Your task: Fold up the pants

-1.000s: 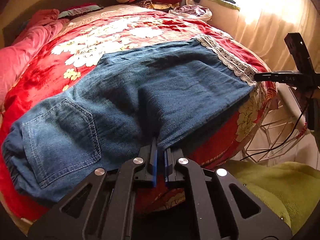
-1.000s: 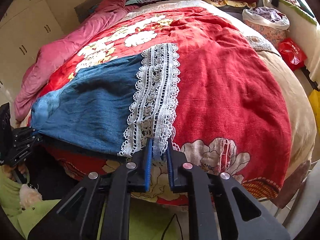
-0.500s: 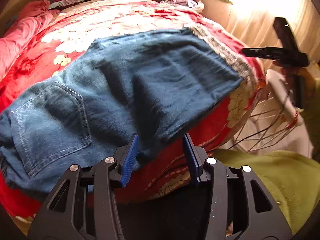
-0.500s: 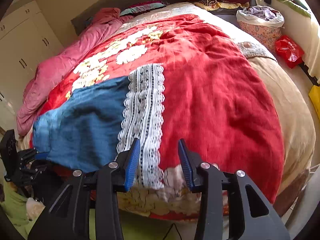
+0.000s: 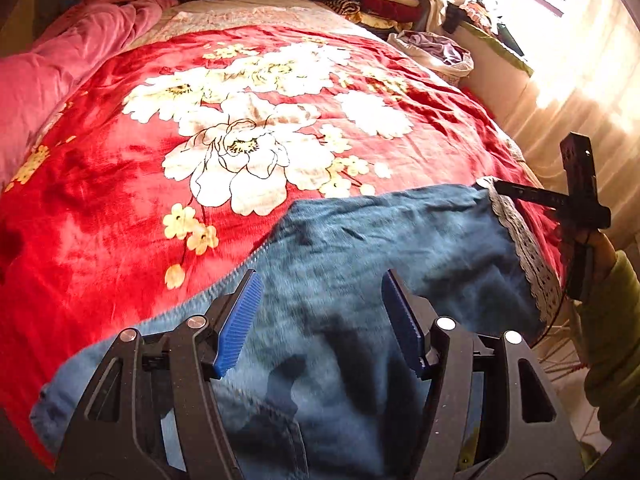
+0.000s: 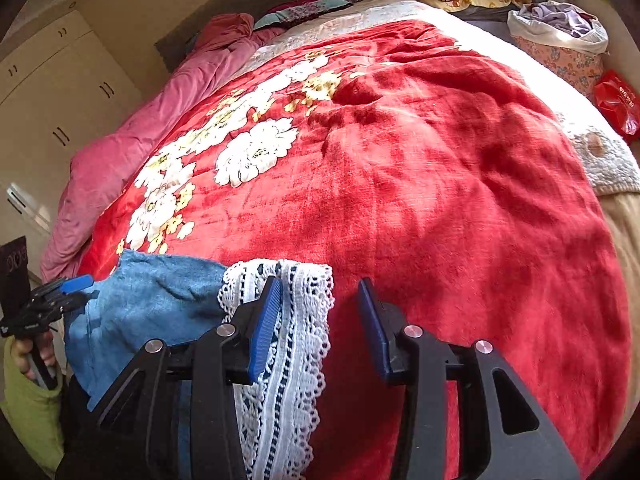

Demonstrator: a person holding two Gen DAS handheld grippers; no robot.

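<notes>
Hovering | both hand-held grippers released | pants (image 5: pixel 360 248) beneath left (image 5: pixel 320 320), right (image 6: pixel 318 324)

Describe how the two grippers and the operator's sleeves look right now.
The left gripper and the right gripper are alike: black angular frames with triangular cut-outs, silver round bolts and ribbed blue pads. In the right wrist view the left one carries a black plate with white markings. The sleeves are lime green; a thin black cable hangs near the right hand.

Left hand-held gripper (image 5: pixel 320 328) hovering over denim pants (image 5: pixel 360 264), jaws gaping wide, nothing between. Pants lying across red floral blanket (image 5: pixel 120 208) on bed. Right hand-held gripper (image 5: pixel 516 194) sitting at 3 o'clock by lace hem (image 5: pixel 524 248).
</notes>
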